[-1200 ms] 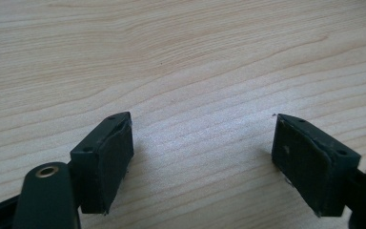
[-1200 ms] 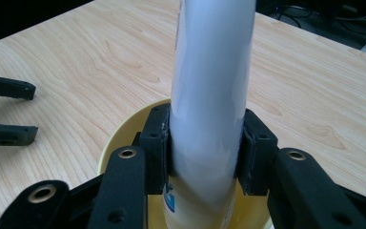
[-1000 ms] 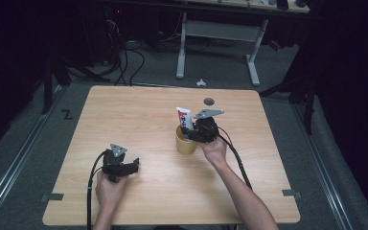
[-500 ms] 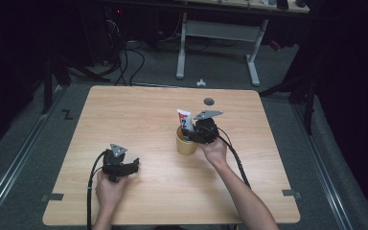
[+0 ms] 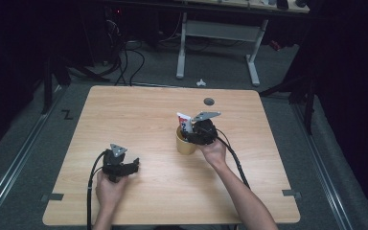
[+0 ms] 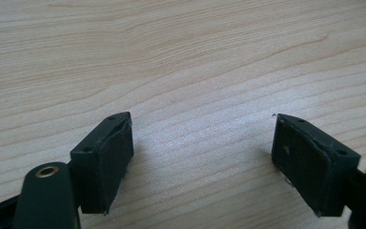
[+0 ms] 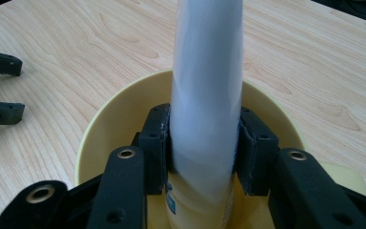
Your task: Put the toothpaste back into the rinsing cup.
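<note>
The table (image 5: 139, 110) is bare wood, leaving room to work; near its middle stands a yellow cup (image 5: 184, 143), upright so it can hold a white tube (image 7: 207, 90); the right gripper (image 7: 202, 148) has its jaws clamped on the tube inside the cup; the left gripper (image 6: 202, 157) rests idle near the front, jaws apart on nothing.
</note>
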Tool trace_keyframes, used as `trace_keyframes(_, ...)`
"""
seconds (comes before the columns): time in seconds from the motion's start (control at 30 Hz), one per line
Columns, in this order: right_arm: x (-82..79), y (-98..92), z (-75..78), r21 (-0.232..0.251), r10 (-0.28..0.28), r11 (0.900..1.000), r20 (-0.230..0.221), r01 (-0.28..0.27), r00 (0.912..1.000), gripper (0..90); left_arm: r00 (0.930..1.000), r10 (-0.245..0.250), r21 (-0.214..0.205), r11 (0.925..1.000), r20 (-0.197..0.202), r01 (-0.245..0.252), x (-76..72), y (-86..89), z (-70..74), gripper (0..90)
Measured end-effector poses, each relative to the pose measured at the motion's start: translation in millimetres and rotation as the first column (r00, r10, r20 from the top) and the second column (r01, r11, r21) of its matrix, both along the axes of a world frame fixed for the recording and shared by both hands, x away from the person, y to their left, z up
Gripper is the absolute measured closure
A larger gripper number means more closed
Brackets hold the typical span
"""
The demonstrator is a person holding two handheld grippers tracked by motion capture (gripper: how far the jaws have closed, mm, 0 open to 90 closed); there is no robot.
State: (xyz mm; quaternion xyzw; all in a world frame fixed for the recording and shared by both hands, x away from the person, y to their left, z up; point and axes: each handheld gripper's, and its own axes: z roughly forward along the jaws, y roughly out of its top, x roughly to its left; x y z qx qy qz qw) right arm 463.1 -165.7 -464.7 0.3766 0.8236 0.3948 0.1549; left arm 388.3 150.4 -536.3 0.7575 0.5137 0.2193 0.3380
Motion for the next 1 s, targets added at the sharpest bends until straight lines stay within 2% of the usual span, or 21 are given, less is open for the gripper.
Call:
trace_keyframes(0.23,-1.2,-3.1,3.1,0.008,0.000,1.0000,0.008,0.000,1.0000,59.3,1.0000,0.000,0.000,1.0000,0.000,0.000,0.0,0.0,0.0,22.3)
trace_keyframes(0.3,-3.2,-5.8,7.7,0.033,-0.003,0.9994,0.019,0.003,0.9998,57.5,1.0000,0.000,0.000,1.0000,0.000,0.000,0.0,0.0,0.0,22.3)
trace_keyframes(0.53,-5.9,-10.1,12.6,0.028,0.002,0.9996,0.036,-0.003,0.9994,56.2,1.0000,-0.001,0.001,1.0000,-0.001,0.001,0.0,0.1,0.1,22.3)
trace_keyframes(0.77,-8.5,-12.1,15.3,0.036,0.004,0.9993,0.048,-0.006,0.9988,47.7,1.0000,-0.001,0.001,1.0000,0.000,0.001,0.0,0.0,0.0,22.3)
trace_keyframes(1.0,-10.4,-17.5,18.3,0.050,-0.001,0.9987,0.057,-0.002,0.9984,44.1,1.0000,0.000,0.001,1.0000,0.000,0.000,0.0,0.0,0.0,22.3)
